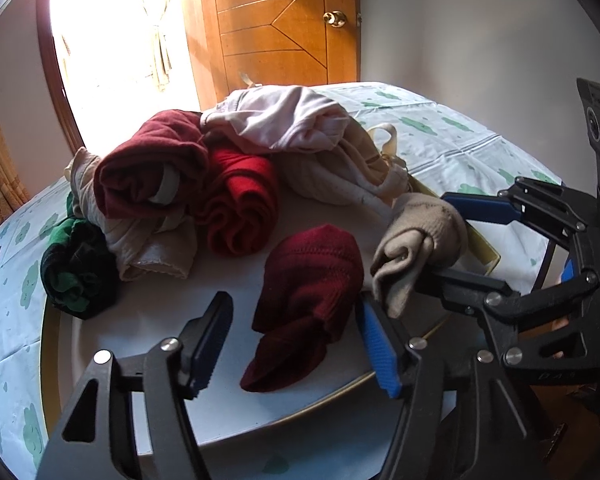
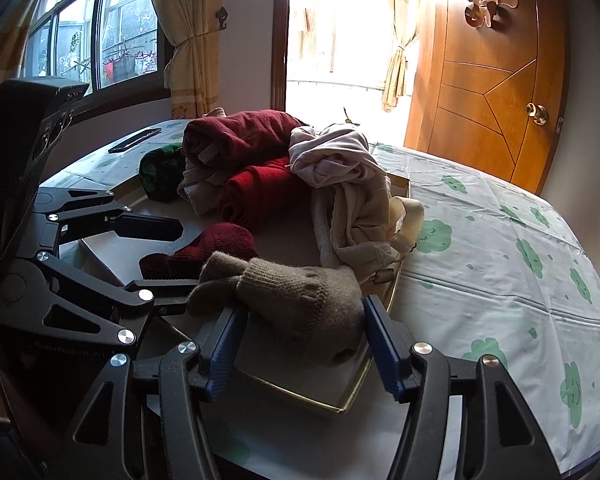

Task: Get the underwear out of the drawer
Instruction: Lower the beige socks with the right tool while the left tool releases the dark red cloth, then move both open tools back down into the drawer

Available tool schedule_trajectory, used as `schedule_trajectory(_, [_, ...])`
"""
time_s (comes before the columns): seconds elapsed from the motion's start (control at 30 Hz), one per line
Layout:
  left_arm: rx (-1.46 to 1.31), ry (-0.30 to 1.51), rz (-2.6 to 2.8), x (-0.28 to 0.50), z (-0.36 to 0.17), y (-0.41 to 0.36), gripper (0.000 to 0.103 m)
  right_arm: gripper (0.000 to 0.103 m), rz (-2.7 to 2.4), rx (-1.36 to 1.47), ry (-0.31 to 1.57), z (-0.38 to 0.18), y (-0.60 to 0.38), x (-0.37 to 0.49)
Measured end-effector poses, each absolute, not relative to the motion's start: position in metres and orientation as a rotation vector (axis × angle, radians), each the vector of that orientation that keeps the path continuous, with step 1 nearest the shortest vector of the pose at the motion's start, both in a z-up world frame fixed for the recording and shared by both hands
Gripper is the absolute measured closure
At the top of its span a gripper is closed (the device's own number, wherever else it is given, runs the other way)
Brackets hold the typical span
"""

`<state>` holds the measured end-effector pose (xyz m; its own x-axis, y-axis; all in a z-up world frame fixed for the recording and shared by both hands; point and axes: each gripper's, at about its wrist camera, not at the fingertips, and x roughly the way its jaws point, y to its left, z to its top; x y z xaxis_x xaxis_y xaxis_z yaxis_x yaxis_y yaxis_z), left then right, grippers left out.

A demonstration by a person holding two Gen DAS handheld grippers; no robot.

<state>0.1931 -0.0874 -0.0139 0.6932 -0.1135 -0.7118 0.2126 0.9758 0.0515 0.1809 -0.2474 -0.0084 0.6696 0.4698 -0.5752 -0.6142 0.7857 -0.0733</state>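
On the bed's cloud-print sheet lies a shallow white drawer with a gold rim, heaped with small garments. At its far end sit a rolled dark maroon knit, a bright red roll, a crumpled pale pink piece, cream underwear with straps and a green-and-black bundle toward the far left corner. Nearer the front edge lies a folded dark red knit piece. At the near right corner a beige knitted piece rests half on the rim.

The left tongs stand open, straddling the dark red piece without pinching it. The right tongs are also parted, their blue pads either side of the beige piece; whether the pads touch the wool I cannot tell, but they do not squeeze it.

No piece lies outside the drawer yet, as far as I can see. To lift well, I would lower each pair until the pads bracket a thick fold, close firmly, then rise straight up so that nothing drags on the neighbouring rolls or catches the rim.
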Motion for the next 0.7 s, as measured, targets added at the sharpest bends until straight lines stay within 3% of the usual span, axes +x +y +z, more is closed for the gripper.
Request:
schedule_trajectory(0.13, [0.144, 0.767, -0.175, 0.191, -0.01, -0.088, 0.029, 0.036, 0.606, -0.269, 0.551, -0.007, -0.249, 0.18])
schedule_trajectory(0.2, [0.145, 0.766, -0.171, 0.19, -0.01, -0.088, 0.026, 0.029, 0.598, -0.261, 0.539, -0.005, -0.251, 0.18])
schedule_trajectory(0.43, [0.134, 0.722, -0.129, 0.183, -0.005, -0.083, 0.007, 0.025, 0.588, -0.246, 0.512, -0.003, -0.259, 0.176])
schedule_trajectory(0.7, [0.117, 0.686, -0.131, 0.172, 0.003, -0.08, 0.003, 0.02, 0.596, -0.223, 0.492, 0.006, -0.262, 0.168])
